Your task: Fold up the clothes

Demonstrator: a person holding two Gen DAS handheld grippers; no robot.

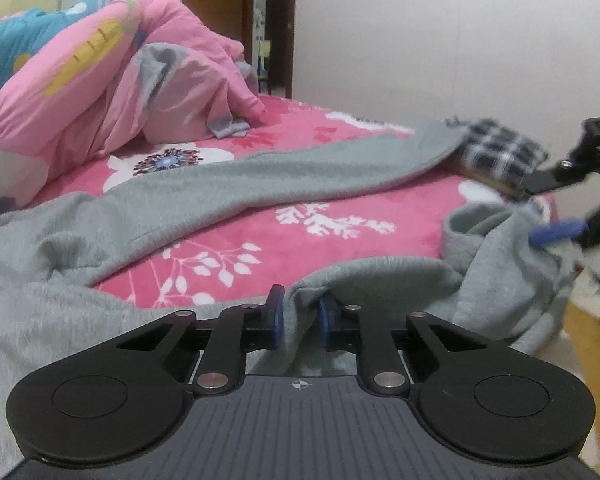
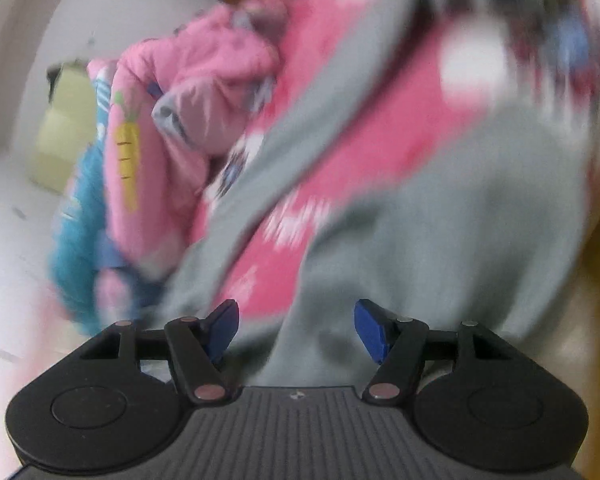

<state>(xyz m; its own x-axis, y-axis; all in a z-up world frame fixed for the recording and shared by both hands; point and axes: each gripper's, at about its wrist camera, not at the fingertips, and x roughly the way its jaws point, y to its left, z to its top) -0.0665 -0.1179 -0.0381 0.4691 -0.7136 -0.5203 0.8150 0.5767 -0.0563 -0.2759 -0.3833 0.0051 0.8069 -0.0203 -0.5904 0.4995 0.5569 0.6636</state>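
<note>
A grey sweatshirt (image 1: 228, 184) lies spread and rumpled across a pink floral bed (image 1: 340, 240). My left gripper (image 1: 300, 314) is shut on a fold of its grey hem at the near edge. My right gripper (image 1: 556, 204) shows at the right of the left wrist view, fingers apart, with a bunched grey cuff lying against one blue pad. In the blurred right wrist view the right gripper (image 2: 296, 330) is open, with the grey sweatshirt (image 2: 440, 220) lying between and beyond its blue pads (image 2: 370, 330).
A pile of pink bedding (image 1: 140, 80) and a blue quilt (image 1: 24, 40) fill the far left of the bed. A black-and-white checked cloth (image 1: 496, 152) lies at the far right, partly under the sweatshirt. A white wall and a doorway (image 1: 272, 28) are behind.
</note>
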